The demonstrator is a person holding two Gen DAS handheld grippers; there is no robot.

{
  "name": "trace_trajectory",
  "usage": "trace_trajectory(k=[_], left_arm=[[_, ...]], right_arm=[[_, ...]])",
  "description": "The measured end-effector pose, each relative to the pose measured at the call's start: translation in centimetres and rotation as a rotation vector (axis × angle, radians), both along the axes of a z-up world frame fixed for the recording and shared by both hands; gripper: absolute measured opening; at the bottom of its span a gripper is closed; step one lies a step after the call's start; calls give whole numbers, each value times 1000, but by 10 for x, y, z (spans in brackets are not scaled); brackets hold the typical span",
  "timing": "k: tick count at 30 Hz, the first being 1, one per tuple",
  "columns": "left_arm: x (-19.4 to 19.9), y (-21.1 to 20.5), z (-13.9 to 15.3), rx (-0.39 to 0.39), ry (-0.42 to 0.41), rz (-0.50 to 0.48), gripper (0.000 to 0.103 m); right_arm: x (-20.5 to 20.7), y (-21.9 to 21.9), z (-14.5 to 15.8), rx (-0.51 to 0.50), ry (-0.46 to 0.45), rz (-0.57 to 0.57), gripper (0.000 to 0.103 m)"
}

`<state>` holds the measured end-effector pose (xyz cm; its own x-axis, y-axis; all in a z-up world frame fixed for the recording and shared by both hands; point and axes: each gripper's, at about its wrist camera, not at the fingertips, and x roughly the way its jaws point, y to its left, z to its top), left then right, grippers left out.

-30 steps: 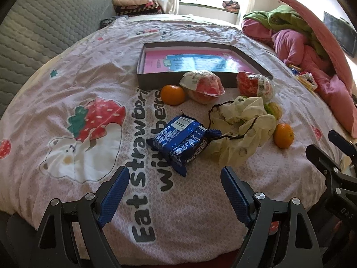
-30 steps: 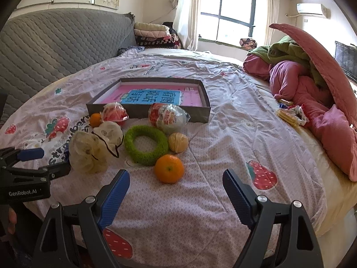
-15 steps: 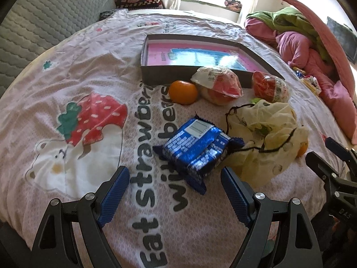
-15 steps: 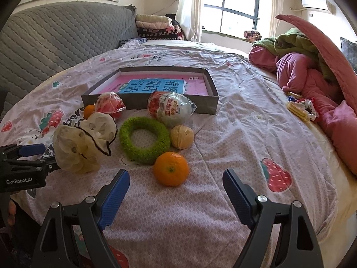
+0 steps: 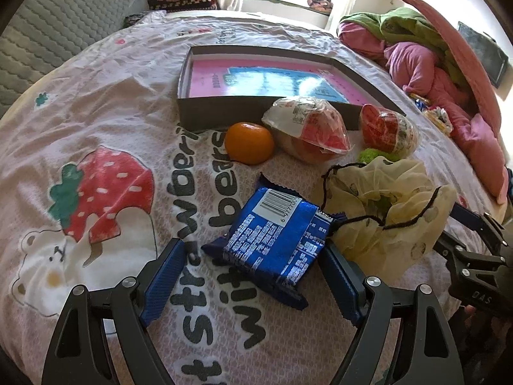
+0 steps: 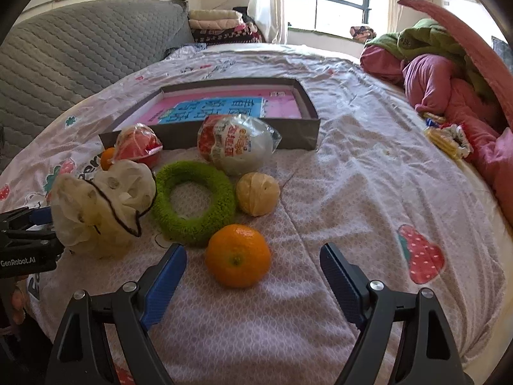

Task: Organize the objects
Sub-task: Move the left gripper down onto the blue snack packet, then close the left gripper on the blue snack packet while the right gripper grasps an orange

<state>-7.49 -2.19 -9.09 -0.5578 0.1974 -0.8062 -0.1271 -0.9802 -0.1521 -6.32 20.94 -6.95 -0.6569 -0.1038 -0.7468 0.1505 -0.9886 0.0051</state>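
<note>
My left gripper (image 5: 253,276) is open, its blue fingers on either side of a blue snack packet (image 5: 275,240) lying on the bedspread, not closed on it. My right gripper (image 6: 253,276) is open just in front of an orange (image 6: 238,254). A dark shallow box (image 5: 224,109) with a pink and blue floor stands further back, also in the right wrist view (image 6: 298,128). Before it lie another orange (image 5: 249,142), two wrapped snacks (image 5: 307,128) (image 6: 237,147), a green fuzzy ring (image 6: 194,203), a peeled fruit (image 6: 258,193) and a cream mesh bag (image 5: 384,211).
Everything lies on a pink strawberry-print bedspread (image 5: 96,102). A grey quilted headboard (image 6: 80,57) is at the left, piled pink and green bedding (image 6: 449,73) at the right. A yellow snack wrapper (image 6: 447,139) lies near the bedding.
Both grippers have moved forward and lower. The blue packet now sits between my left fingers, and the orange is nearer my right fingers. Both grippers stay open.
</note>
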Motion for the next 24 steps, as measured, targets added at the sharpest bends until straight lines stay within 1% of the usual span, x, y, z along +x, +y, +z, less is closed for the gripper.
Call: trace_trajectory(k=[3, 5, 7, 9, 11, 13, 15, 19, 20, 21, 22, 24], left_arm=[[-2, 1, -2, 1, -2, -6, 85], [-3, 1, -3, -5, 0, -14, 85], [-4, 2, -4, -7, 2, -16, 85], [-4, 2, -4, -7, 3, -18, 85], [-5, 3, -4, -10, 5, -25, 84], [-4, 3, -5, -8, 6, -31, 84], [-5, 2, -5, -1, 5, -37, 84], [-5, 0, -7, 0, 2, -62, 82], [-5, 0, -7, -5, 4, -66, 79], [-5, -1, -6, -9, 5, -66, 73], [-4, -3, -5, -11, 4, -64, 72], [-4, -7, -5, 12, -2, -63, 71]], right_arm=[[-6, -1, -8, 2, -31, 15, 85], [-6, -3, -10, 24, -31, 17, 77], [-6, -5, -11, 40, -25, 25, 64], [-6, -7, -10, 51, -20, 36, 56], [-6, -10, -10, 66, -16, 49, 52], [-6, -13, -9, 72, -10, 67, 43], [-6, -16, -9, 74, -12, 77, 41], [-6, -14, -8, 70, -18, 78, 41], [-6, -15, -8, 72, -18, 79, 41], [-6, -15, -8, 75, -17, 80, 41], [-7, -15, -8, 75, -18, 80, 41], [-7, -14, -8, 74, -20, 79, 41]])
